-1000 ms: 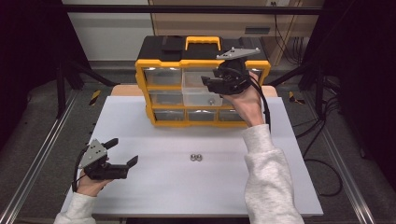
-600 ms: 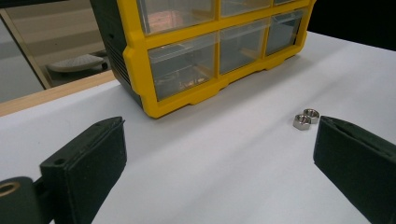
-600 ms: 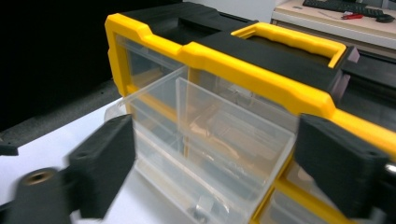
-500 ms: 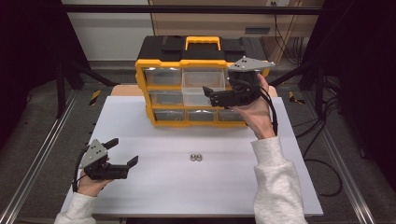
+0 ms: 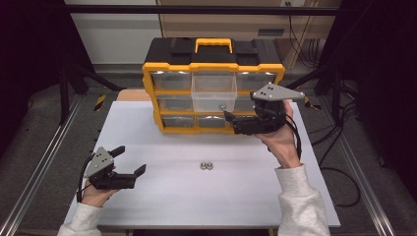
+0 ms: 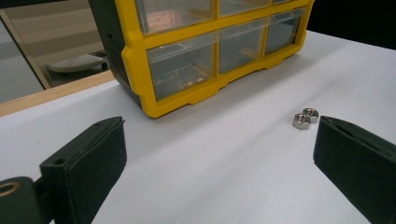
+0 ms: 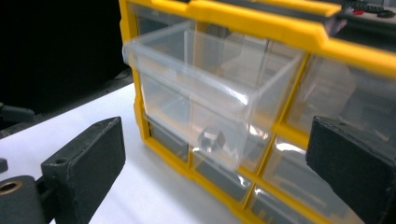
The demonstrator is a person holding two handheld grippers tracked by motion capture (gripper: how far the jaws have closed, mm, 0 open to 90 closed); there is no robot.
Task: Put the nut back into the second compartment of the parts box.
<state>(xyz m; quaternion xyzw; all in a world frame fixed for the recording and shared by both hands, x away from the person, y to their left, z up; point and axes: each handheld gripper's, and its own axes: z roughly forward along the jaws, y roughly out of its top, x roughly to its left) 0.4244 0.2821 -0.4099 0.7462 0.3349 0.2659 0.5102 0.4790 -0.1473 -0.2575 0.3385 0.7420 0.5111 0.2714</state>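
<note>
Two nuts [image 5: 206, 165] are lying on the surface [image 5: 162, 206], nearer the left gripper [image 5: 129, 160], off to its right. Both grippers' fingers are standing wide and empty, the right gripper [image 5: 227, 116] having just been opening beside the pulled-out drawer [image 5: 213, 92].

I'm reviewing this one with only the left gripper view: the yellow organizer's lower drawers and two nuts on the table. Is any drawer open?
Observer: Yes. The top middle drawer is pulled out.
Operator: Anything inside it?
Observer: One nut lies on its floor, near the front wall.
Operator: Where is the other gripper?
Observer: The right gripper is in front of the organizer, just right of that drawer. Its jaws have just been opening and stand wide, with nothing held between them.
</note>
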